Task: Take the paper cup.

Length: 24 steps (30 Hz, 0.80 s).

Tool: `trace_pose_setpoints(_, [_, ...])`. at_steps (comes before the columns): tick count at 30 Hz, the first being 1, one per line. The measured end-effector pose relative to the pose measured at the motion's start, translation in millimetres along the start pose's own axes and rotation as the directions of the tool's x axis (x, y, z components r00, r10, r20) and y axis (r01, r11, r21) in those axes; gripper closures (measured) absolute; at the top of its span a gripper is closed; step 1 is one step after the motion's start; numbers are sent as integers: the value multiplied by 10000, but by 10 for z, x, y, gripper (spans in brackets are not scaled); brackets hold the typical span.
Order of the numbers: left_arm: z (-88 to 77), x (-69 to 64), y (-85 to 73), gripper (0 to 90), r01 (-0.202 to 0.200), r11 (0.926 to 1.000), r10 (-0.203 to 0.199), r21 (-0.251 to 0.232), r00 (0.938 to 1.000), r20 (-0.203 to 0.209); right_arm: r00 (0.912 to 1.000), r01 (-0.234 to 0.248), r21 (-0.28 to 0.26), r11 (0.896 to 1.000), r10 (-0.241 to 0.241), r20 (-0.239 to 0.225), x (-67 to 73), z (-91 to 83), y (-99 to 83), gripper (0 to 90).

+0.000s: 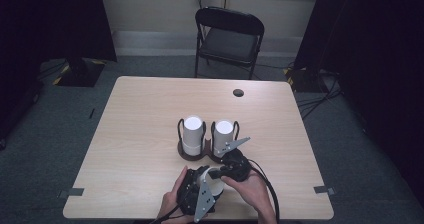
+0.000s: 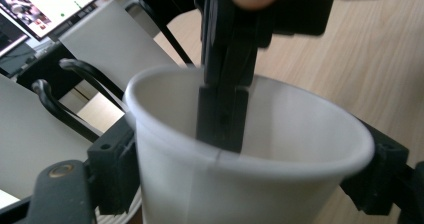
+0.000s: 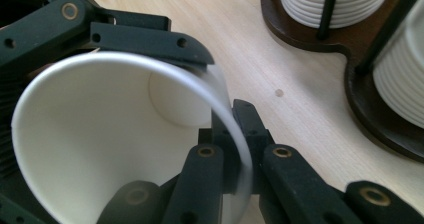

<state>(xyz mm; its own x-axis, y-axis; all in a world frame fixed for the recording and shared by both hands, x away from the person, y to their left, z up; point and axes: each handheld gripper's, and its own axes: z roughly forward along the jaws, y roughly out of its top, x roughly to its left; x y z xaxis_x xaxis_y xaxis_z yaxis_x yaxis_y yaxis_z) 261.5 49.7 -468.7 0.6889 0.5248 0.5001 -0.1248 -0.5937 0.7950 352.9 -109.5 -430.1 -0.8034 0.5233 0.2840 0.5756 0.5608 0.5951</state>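
Note:
A single white paper cup [image 1: 214,185] lies tilted near the table's front edge, its mouth toward the right gripper. My left gripper [image 1: 206,183] holds it across the body, a jaw pressed on each side of the cup [image 2: 240,184]. My right gripper [image 1: 216,174] is shut on the cup's rim, with one jaw inside the mouth and one outside. In the right gripper view the rim [image 3: 235,109] runs between the two closed fingertips of the right gripper [image 3: 236,129]. In the left gripper view that right gripper [image 2: 222,114] reaches into the cup from above.
Just behind the hands stands a dark wooden holder [image 1: 193,156] with black wire posts and two stacks of white cups [image 1: 192,130] [image 1: 223,134]. Bare table [image 1: 140,114] lies to the left and right. A cable hole [image 1: 238,92] is near the far edge, and a black chair [image 1: 229,36] beyond.

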Motion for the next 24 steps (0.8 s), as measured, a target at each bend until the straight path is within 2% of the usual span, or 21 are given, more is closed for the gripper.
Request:
trace_pose_setpoints(1, [1, 3, -1, 192, -67, 10000, 67, 48, 10000, -11, 10000, 29, 0, 10000, -29, -47, 4, 9, 2, 892])
trace_pose_setpoints(5, [1, 27, -9, 195, 87, 10000, -88, 32, 9999, 124, 10000, -19, -50, 10000, 19, -33, 5, 15, 2, 892])
trace_pose_setpoints(9, [33, 20, -8, 195, 76, 10000, -77, 40, 10000, 9, 10000, 3, 104, 9999, -2, -59, 18, 38, 13, 891])
trace_pose_setpoints(13, [36, 40, -6, 213, 106, 9998, -107, 156, 9999, 71, 10000, -38, 85, 10000, 38, -78, 24, 52, 18, 888])
trace_pose_setpoints(17, [46, 56, -28, 220, 389, 9992, -391, 98, 9992, 114, 9999, -132, -4, 9999, 132, 39, 20, 51, 18, 886])
trace_pose_setpoints(19, [50, 67, -44, 224, 750, 9972, -749, -24, 9970, 203, 9998, -168, -69, 9998, 169, 86, 21, 56, 12, 882])
trace_pose_setpoints(22, [59, 113, -70, 225, 1500, 9887, -1496, -40, 9873, 532, 9997, -165, -147, 9998, 167, 156, 17, 67, -4, 867])
trace_pose_setpoints(24, [63, 135, -91, 224, 1739, 9847, -1733, -103, 9837, 480, 9995, -230, -197, 9995, 234, 217, 15, 65, -10, 836])
